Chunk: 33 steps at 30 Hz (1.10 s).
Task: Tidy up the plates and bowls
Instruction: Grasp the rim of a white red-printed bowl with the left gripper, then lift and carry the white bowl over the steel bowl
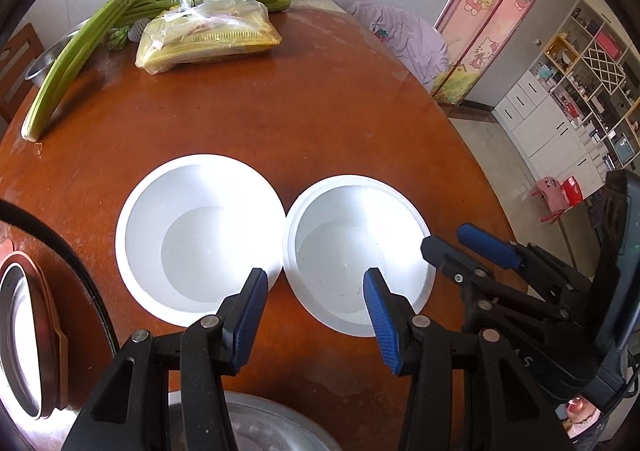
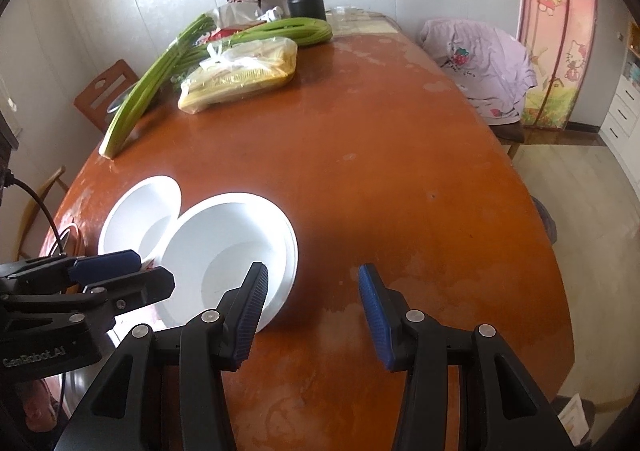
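On a glossy reddish-brown oval table [image 1: 320,123], two white bowls sit rim to rim. The left bowl [image 1: 200,239] and right bowl [image 1: 356,255] look smooth, rigid, probably ceramic: breakable and slippery, best pinched at the rim. The left gripper [image 1: 316,299] hovers released, empty, above both near rims. The right gripper [image 2: 310,299], jaws also apart, holds nothing beside the right bowl.

The table [image 2: 380,155] is glossy reddish-brown wood, worn in pale patches. Both white bowls [image 1: 200,247] [image 1: 356,255] look smooth and glazed. The gripper pads [image 1: 252,315] are ribbed blue rubber on matt black plastic. At the table's near edge a metal dish [image 1: 264,427] shines dully.
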Each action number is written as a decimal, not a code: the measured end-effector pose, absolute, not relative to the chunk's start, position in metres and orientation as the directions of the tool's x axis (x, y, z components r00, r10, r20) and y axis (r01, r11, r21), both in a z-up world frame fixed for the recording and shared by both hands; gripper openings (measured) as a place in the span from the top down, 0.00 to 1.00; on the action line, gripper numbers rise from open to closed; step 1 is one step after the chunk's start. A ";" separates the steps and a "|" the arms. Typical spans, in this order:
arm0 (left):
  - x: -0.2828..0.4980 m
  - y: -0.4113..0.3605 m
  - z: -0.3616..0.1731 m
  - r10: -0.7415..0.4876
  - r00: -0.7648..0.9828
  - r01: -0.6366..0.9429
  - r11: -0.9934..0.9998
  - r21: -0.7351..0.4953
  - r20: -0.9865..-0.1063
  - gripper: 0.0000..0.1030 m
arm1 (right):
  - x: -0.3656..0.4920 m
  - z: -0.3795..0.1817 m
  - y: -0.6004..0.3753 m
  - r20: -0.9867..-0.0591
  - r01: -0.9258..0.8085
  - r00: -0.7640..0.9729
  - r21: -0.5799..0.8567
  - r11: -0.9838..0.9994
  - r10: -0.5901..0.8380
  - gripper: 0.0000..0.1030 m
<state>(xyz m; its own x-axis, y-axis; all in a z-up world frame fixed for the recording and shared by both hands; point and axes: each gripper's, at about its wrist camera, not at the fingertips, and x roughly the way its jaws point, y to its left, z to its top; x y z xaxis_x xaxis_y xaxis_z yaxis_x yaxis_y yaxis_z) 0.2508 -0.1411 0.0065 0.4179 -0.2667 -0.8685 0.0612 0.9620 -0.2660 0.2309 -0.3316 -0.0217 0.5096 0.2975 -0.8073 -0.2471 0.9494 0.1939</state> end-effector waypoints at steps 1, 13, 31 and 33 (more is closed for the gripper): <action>0.250 -0.141 0.007 -0.273 0.412 0.053 0.960 -0.276 -0.870 0.52 | 0.233 -0.023 -0.331 -0.809 -0.252 0.505 0.193 0.948 0.300 0.53; 0.256 -0.143 -0.008 -0.301 0.354 0.026 0.950 -0.312 -0.886 0.52 | 0.249 -0.037 -0.326 -0.822 -0.292 0.467 0.204 0.934 0.326 0.53; 0.263 -0.150 -0.016 -0.348 0.344 0.041 0.934 -0.356 -0.872 0.81 | 0.242 -0.048 -0.308 -0.824 -0.351 0.400 0.265 0.898 0.400 0.63; 0.262 -0.150 -0.015 -0.341 0.350 0.047 0.937 -0.347 -0.872 0.81 | 0.239 -0.047 -0.308 -0.825 -0.351 0.403 0.262 0.899 0.397 0.63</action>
